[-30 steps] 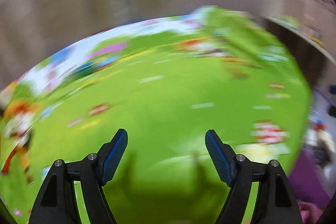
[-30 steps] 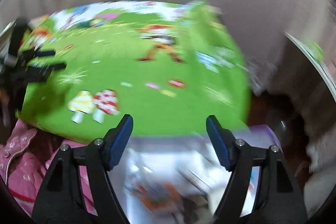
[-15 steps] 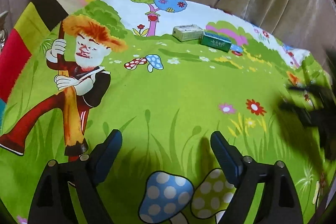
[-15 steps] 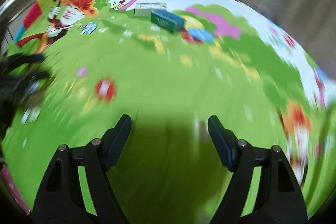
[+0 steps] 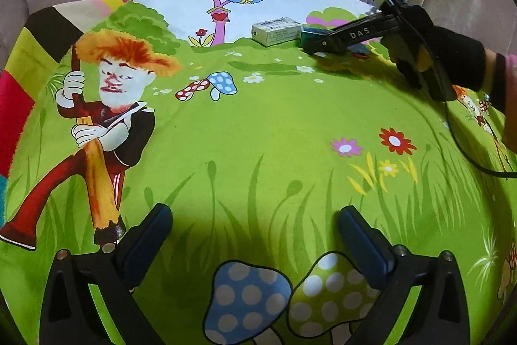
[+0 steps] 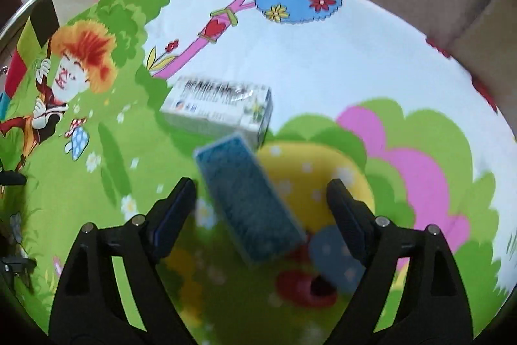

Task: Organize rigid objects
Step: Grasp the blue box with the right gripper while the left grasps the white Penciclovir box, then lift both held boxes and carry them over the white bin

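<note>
Although nothing looked gathered yet, the right gripper [image 6: 258, 209] stood wide apart and empty, straddling the teal rectangular cardboard box [image 6: 248, 199], which lay tilted between its fingers on the bright green cartoon-print cloth [image 5: 258, 125]. Just beyond its tips, touching that box, sat the white rectangular printed carton [image 6: 219, 110]. The left gripper [image 5: 255, 235], likewise wide and empty, hovered low, well short of both boxes.
</note>
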